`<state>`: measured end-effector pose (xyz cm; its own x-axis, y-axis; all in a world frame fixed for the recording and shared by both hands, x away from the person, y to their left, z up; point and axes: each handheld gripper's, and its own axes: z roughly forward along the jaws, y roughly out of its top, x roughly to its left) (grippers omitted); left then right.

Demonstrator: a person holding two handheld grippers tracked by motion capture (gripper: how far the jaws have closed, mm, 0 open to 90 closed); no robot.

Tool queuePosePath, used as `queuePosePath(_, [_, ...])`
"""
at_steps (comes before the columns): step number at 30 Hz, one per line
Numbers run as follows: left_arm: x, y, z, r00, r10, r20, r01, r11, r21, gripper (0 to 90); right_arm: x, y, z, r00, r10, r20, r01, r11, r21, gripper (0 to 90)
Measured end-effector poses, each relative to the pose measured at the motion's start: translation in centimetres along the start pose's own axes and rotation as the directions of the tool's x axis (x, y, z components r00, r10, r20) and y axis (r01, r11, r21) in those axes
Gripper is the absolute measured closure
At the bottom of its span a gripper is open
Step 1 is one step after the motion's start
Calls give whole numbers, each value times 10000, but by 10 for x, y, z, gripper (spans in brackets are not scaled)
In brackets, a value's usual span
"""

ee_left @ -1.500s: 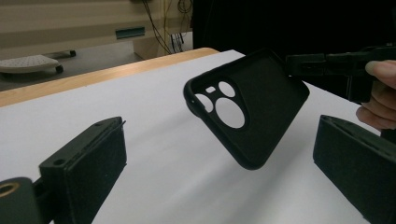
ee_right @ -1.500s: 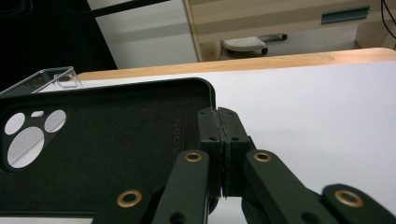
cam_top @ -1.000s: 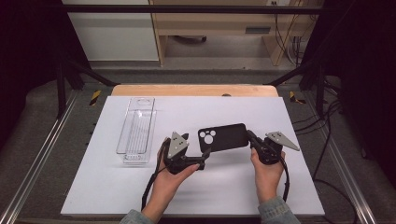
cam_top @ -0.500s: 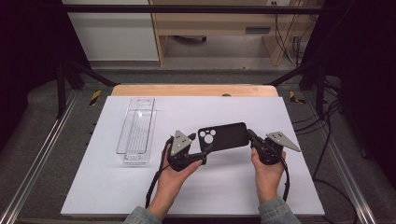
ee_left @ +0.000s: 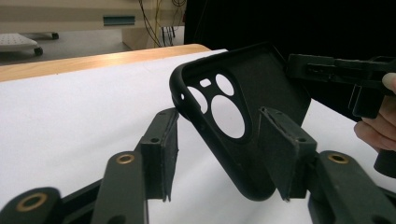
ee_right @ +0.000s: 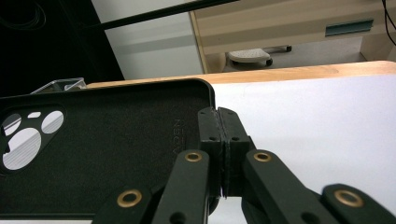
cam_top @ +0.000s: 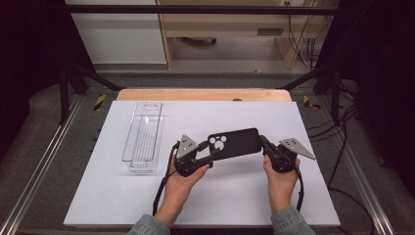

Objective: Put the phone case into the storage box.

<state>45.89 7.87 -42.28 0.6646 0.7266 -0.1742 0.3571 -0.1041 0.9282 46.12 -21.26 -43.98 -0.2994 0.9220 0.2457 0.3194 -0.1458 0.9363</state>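
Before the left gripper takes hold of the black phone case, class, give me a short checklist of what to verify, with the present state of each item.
1. right gripper clamped on the edge of the phone case: ok.
2. Case lifted off the white sheet: ok.
3. Case end with the camera cutouts sits between the jaws of the left gripper, which have just been closing: ok.
4. Left pads pressing on the case: not ok, a gap remains on both sides.
5. Clear tray well away from both hands: ok.

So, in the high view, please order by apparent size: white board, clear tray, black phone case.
1. white board
2. clear tray
3. black phone case, clearly smaller than the tray though lifted slightly nearer the camera
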Motion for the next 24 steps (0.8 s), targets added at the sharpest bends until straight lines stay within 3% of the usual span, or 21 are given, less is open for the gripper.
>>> queuePosePath(4, [2,1,-2,9999,-142,-86,140,9998,-160,605,-1,0,0,10000,-54,15,54,10000,-3,897])
queuePosePath(8, [3,0,-2,9996,-267,-134,265,9995,-176,647,0,-2,1,10000,-35,-13,35,10000,43,896])
queuePosePath(11, [7,-1,-3,9970,-767,56,768,9967,-262,691,-1,-2,2,10000,-39,-36,40,10000,58,896])
queuePosePath(13, [8,-1,-3,9964,-839,82,841,9961,-259,706,-1,-3,3,10000,-48,-54,48,10000,68,896])
queuePosePath(24, [7,-1,-6,9961,-842,262,851,9958,-324,819,1,-5,5,9994,-327,-131,329,9993,165,896])
